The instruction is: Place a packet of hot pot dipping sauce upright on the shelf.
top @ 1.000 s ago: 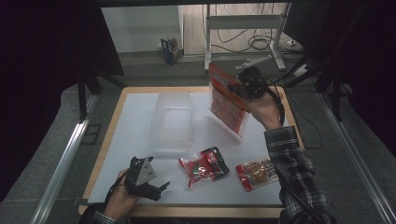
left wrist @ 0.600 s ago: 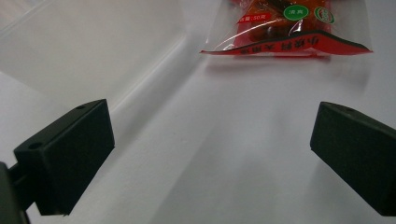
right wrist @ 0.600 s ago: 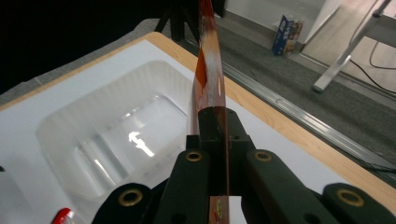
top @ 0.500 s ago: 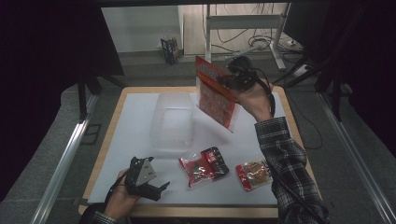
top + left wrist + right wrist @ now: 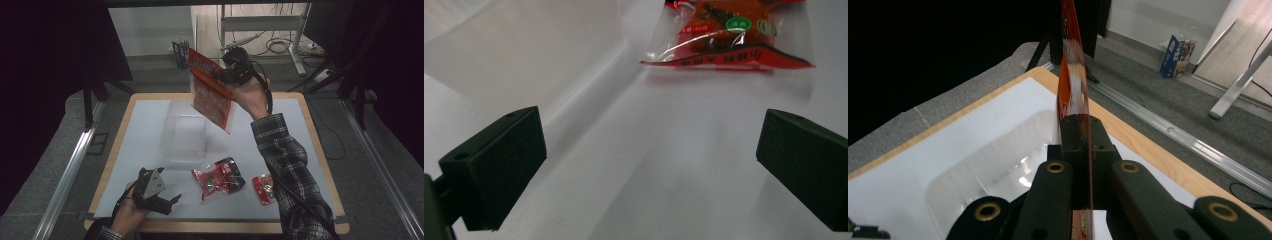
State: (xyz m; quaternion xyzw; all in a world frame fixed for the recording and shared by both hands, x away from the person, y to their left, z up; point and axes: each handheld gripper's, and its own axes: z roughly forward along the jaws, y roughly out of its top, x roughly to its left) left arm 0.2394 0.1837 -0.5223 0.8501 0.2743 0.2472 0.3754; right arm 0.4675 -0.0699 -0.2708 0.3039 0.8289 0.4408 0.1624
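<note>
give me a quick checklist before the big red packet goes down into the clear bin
1. Grip: right hand-held gripper is shut on the large red packet, jaws clamped on its edge. Ok.
2. Position: packet hangs tilted in the air, about over the clear plastic bin's far right corner, not centred. Not ok.
3. Bin contents: looks empty, though its clear walls make this hard to judge. Cannot tell.
4. Left hand-held gripper: open, at the table's near edge, apart from the bin. Ok.
5. Small snack packets: lying on the white table near the front, outside the bin. Ok.
</note>
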